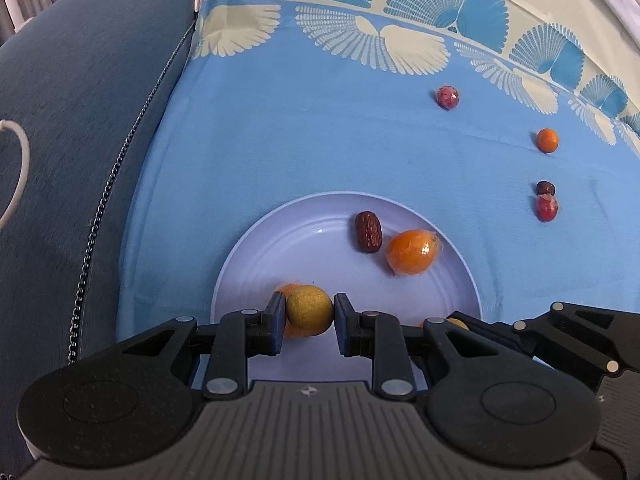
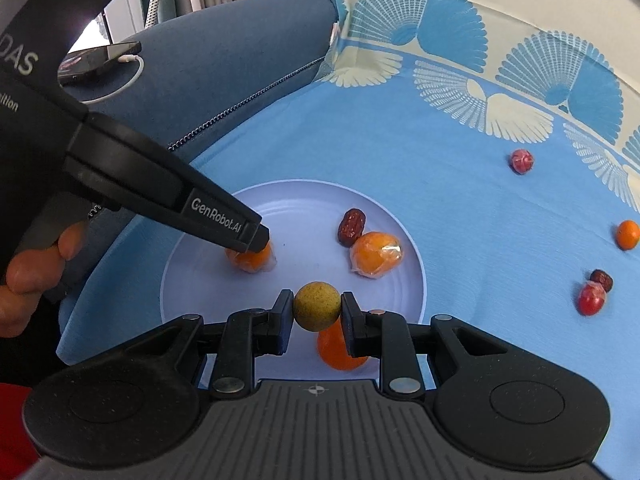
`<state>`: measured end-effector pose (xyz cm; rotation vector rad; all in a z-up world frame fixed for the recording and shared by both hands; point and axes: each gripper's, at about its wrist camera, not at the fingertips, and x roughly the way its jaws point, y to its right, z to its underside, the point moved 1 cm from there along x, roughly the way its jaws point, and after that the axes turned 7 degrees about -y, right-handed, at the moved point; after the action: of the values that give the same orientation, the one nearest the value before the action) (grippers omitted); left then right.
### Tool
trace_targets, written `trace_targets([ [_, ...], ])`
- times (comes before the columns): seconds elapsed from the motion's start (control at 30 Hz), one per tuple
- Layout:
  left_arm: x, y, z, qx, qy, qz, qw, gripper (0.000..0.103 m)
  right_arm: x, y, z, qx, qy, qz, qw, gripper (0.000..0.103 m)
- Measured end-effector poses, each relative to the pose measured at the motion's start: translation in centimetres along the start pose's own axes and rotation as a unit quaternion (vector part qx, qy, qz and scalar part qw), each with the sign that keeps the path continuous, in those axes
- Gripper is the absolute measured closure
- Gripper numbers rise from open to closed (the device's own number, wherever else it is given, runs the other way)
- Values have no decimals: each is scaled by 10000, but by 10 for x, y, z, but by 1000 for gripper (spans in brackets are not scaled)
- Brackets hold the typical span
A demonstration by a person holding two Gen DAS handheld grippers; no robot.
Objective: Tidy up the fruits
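Beside plate (image 2: 416, 280), loose fruits (image 2: 590, 299), sofa (image 2: 224, 56)

A light blue cloth (image 1: 304, 152) with a cream border of fan shapes covers the surface. A dark blue fabric sofa arm (image 1: 72, 128) lies beside it, edged by a dark metal chain (image 1: 116, 168). A black phone (image 2: 100, 60) rests there, a white cable (image 2: 132, 76) plugged in.

The plate (image 1: 256, 248) looks like smooth, slightly glossy plastic. The cloth (image 1: 280, 152) under it is matt woven fabric. The wrapped orange (image 1: 412, 257) shines under clear film. The speckled ball (image 2: 317, 306) looks matt and rough.
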<state>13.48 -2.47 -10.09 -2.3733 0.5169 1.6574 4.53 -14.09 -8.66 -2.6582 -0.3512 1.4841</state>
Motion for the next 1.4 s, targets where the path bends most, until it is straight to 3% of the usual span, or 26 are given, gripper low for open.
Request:
trace_targets([
  [0.07,-2,-1,-1,-8,76,-4,10000,72,2,0,-2,-59,20,-18,10000,76],
  [0.13,-8,0,-1,19,200,58,9998,45,3,0,-5,-69,15,-62,10000,68],
  [0.17,-12,0,-1,0,296,53,9995,18,3,0,-6,-62,-3,-61,10000,51],
  [0.2,-16,0,-1,-43,390,4,9992,2,1,0,-7,-50,-5,-58,10000,35],
  [0.23,-22,-1,1,-99,534,-55,9985,0,-1,0,-7,-43,5,-39,10000,30],
  [0.3,-33,0,4,-55,658,-115,9978,0,-8,-1,-6,-39,13,20,10000,17],
  [0.37,-40,1,8,-15,594,-193,9980,0,-15,-1,-2,-5,-50,43,10000,10],
  [0.57,-66,-10,41,-380,319,-215,9985,0,-51,-5,18,339,-241,-80,9991,5],
  [0.7,-83,-15,74,-813,238,-235,9961,0,-81,-15,32,359,-152,-7,9992,2],
  [0.9,-102,-8,104,-638,262,-297,9972,0,-122,-33,49,223,218,111,9995,1],
  [1.4,-147,11,125,-406,836,-290,9952,0,-161,-39,66,201,726,276,9968,1],
])
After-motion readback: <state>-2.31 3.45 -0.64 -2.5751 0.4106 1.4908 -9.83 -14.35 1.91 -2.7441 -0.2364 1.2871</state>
